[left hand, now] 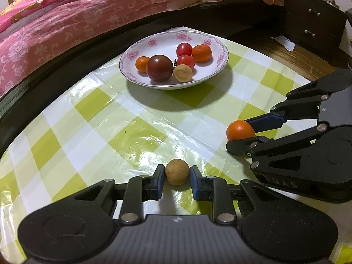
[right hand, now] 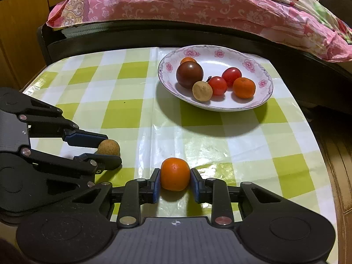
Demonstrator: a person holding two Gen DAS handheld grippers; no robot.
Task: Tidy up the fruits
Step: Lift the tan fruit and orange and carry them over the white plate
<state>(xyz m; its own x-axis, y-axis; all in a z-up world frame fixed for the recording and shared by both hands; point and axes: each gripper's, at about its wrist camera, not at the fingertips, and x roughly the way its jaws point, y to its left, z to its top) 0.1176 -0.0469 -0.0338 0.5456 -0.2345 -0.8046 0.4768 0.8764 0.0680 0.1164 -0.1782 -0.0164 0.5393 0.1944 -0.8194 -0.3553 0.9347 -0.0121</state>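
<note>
My left gripper [left hand: 177, 175] is shut on a tan longan [left hand: 177, 171] low over the checked tablecloth; it also shows in the right wrist view [right hand: 109, 147]. My right gripper [right hand: 175, 179] is shut on a small orange [right hand: 175, 174], which also shows in the left wrist view [left hand: 240, 130]. A white floral plate [left hand: 211, 74] at the table's far side holds a dark tomato [left hand: 160, 67], two red cherry tomatoes [left hand: 184, 49], two small oranges [left hand: 201, 53] and another longan [left hand: 182, 73].
The table with its green and white cloth [left hand: 136, 136] stands against a bed with pink bedding [left hand: 66, 22]. A dark drawer unit [left hand: 312, 22] stands at the far right on a wooden floor. The table's right edge drops off in the right wrist view [right hand: 325, 154].
</note>
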